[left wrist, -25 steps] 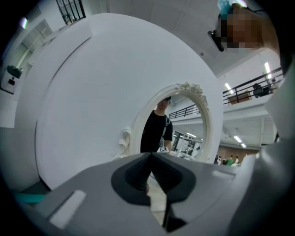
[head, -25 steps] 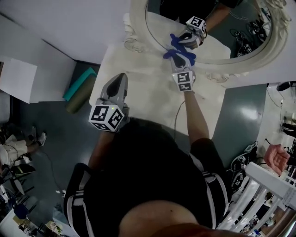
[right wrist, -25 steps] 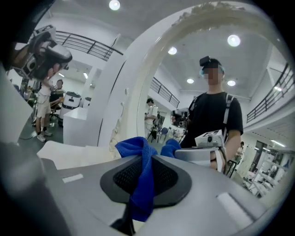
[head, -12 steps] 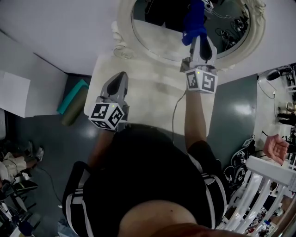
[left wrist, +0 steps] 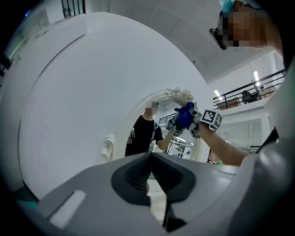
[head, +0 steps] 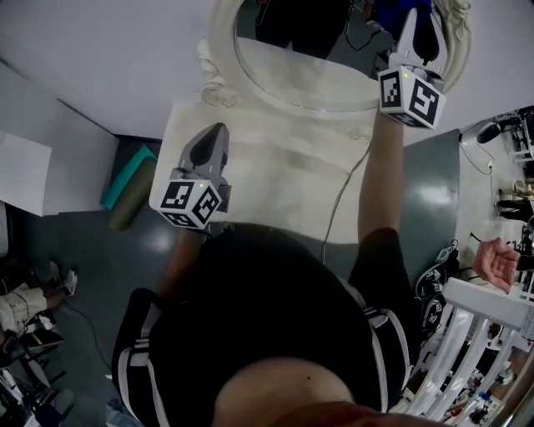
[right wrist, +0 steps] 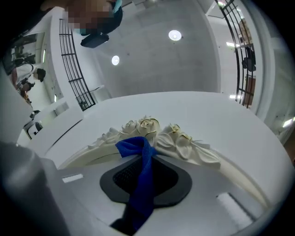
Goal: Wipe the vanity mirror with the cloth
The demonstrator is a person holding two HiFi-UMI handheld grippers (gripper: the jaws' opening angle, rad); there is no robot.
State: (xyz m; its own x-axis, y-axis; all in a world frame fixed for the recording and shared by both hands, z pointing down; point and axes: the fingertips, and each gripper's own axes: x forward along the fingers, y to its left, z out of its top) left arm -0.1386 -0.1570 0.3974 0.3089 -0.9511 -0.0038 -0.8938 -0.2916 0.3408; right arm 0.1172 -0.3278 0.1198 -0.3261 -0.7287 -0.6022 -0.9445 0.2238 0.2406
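The oval vanity mirror in its ornate white frame stands at the back of the white table. High at the mirror's right side, my right gripper is shut on the blue cloth. In the right gripper view the cloth hangs from the jaws just below the frame's carved rose crest. The left gripper view shows the cloth held against the glass. My left gripper hovers over the table's left part, shut with nothing in it.
A cable trails from the right gripper across the table. A teal roll lies on the floor to the left. A white rack and another person's hand are at the right. The wall stands behind the mirror.
My right gripper has carried the cloth from the mirror's lower edge up and to the right, to its top right. The left gripper has hardly moved.
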